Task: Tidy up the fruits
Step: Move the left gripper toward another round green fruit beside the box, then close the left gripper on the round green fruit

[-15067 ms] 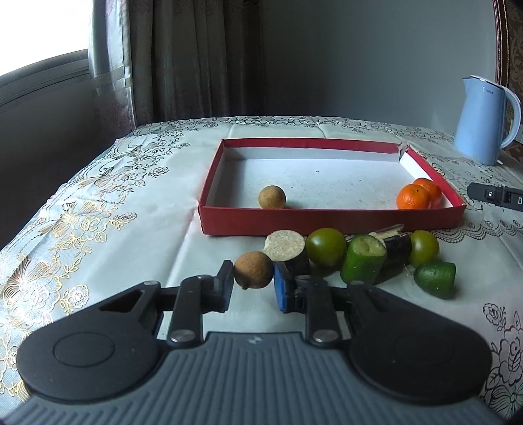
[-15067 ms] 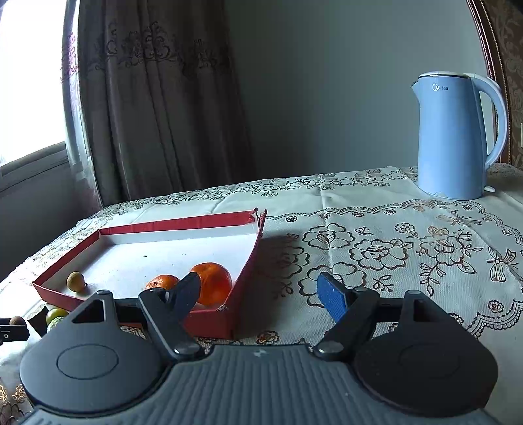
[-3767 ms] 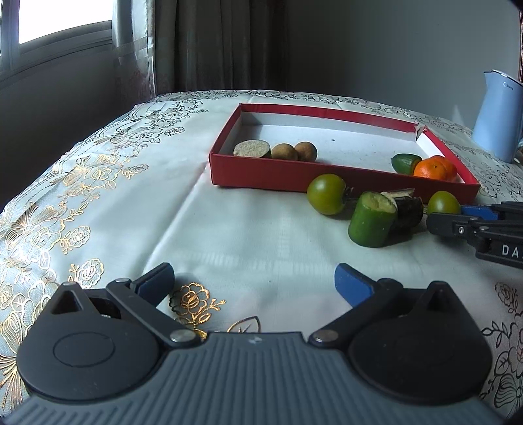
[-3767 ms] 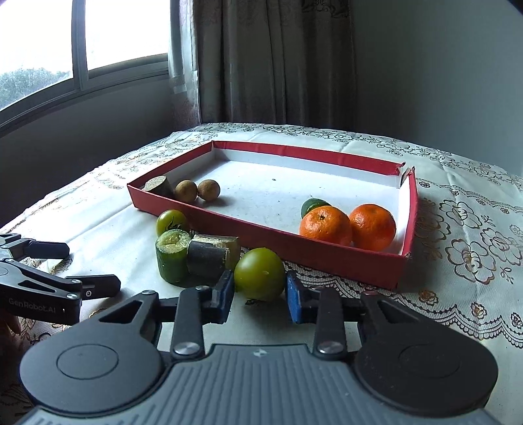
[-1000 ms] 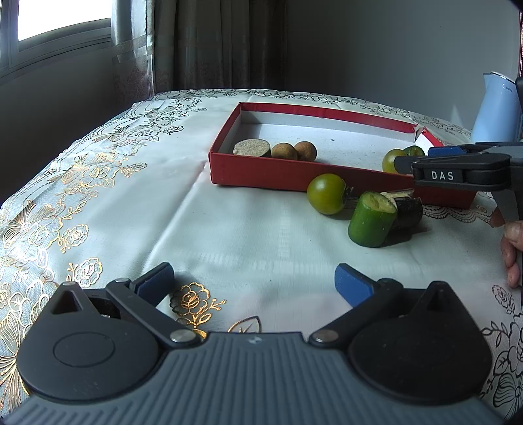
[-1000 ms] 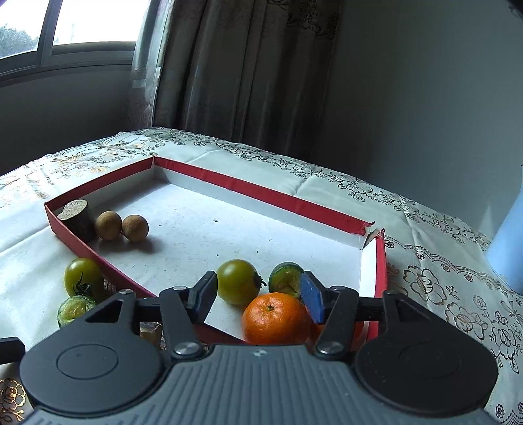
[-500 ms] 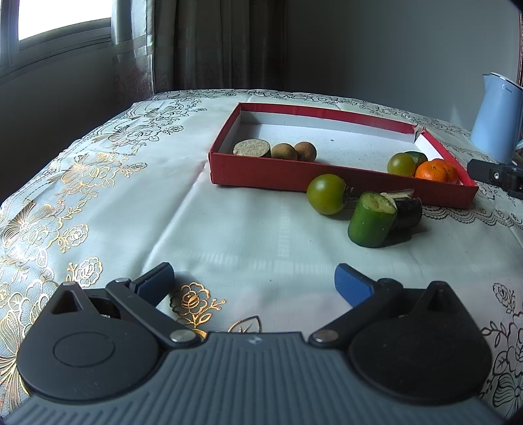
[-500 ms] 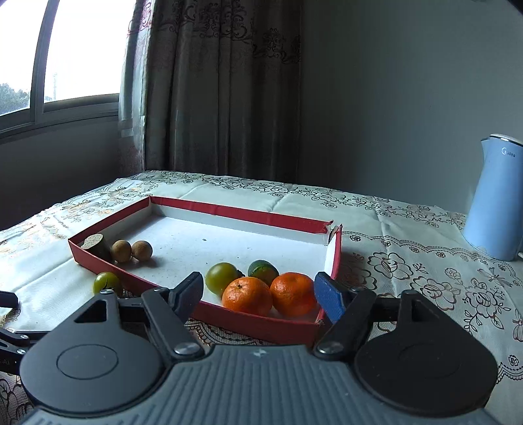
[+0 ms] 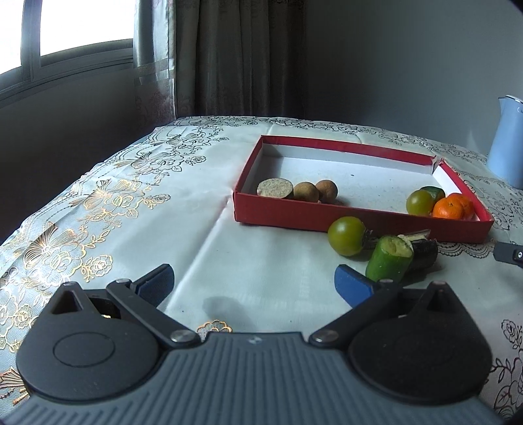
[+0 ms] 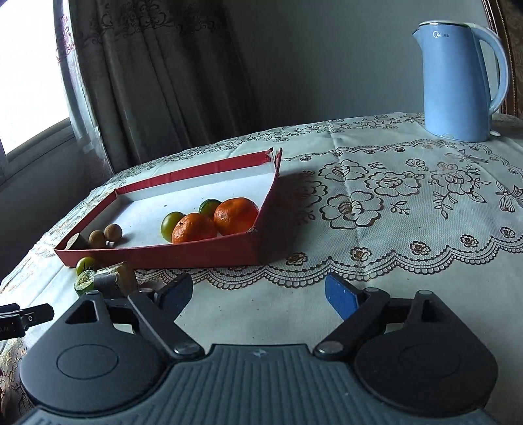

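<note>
My right claw (image 10: 258, 294) just opened wide and is empty, so the round green tomato (image 10: 172, 224) ahead of it in the flat red cardboard box (image 10: 196, 253) is dropped off.

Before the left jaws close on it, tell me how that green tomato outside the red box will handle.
The green tomato is round and glossy, so it will probably roll if nudged and may slip between the pads. It looks firm, yet a hard squeeze could bruise it. The cucumber piece beside it may block rolling that way.

Dim daylight from the blown-out window (image 9: 78, 29) at left, soft shadows, fisheye-bent, dark-cornered edges
</note>
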Motion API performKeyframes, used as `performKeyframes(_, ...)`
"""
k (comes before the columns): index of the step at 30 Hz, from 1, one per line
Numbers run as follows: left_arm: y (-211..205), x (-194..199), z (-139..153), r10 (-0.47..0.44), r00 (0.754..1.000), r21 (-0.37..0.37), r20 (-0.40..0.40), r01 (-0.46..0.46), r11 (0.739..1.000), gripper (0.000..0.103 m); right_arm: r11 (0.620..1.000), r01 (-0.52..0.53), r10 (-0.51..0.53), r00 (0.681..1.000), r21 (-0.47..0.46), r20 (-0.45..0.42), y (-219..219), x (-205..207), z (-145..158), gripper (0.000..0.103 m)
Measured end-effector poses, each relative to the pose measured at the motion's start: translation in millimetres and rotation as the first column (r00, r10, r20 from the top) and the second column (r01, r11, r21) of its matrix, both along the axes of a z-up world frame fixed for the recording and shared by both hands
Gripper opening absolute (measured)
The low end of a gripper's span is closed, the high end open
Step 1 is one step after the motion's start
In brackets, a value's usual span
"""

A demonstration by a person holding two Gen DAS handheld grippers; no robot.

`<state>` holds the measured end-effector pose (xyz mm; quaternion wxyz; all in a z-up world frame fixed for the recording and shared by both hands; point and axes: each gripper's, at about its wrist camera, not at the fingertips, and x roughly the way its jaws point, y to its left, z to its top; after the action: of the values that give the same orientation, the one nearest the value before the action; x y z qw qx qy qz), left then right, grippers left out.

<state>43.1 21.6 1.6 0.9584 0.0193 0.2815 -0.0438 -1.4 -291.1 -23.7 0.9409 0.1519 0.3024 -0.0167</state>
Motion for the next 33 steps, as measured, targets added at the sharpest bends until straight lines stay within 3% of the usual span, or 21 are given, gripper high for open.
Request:
performKeyframes(4, -9.4, 10.4, 17.6, -0.061, 0.997, -0.014, 0.039, 0.062, 0.998, 0.103, 1.0, 0.004, -0.004, 1.0, 0.023, 0.003, -3.5, -0.5, -0.8, 0.089)
performKeyframes(8, -27.4, 22.9, 17.6, -0.166, 0.986, 0.063, 0.031, 0.163, 0.985, 0.103, 1.0, 0.004, -0.004, 1.0, 0.025, 0.0, -3.8, 0.2, -0.8, 0.089)
performKeyframes(17, -41.7, 39.0, -10.8, -0.167, 0.985, 0.148, -0.046, 0.172, 0.974, 0.103, 1.0, 0.002, -0.002, 1.0, 0.026, -0.003, -3.7, 1.5, -1.2, 0.089)
performKeyframes(20, -49.4, 36.1, -13.5, -0.157, 0.987, 0.181, -0.028, 0.16, 0.97, 0.103, 1.0, 0.002, -0.002, 1.0, 0.027, -0.003, -3.6, 1.7, -1.1, 0.089)
performKeyframes(23, -58.5, 30.2, -13.1, -0.224, 0.974, 0.179, -0.031, 0.226, 0.957, 0.103, 1.0, 0.002, -0.002, 1.0, 0.028, -0.002, -3.5, 1.8, -1.1, 0.089)
performKeyframes(25, -64.7, 28.7, -13.8, -0.224, 0.975, 0.213, -0.015, 0.222, 0.952, 0.103, 1.0, 0.002, -0.002, 1.0, 0.029, -0.002, -3.9, 1.8, -1.1, 0.089)
performKeyframes(33, -49.4, 56.4, -8.9, -0.134, 0.99, 0.092, -0.054, 0.138, 0.986, 0.103, 0.999, 0.0, 0.0, 1.0, 0.032, -0.003, -4.5, 2.3, -1.6, 0.091)
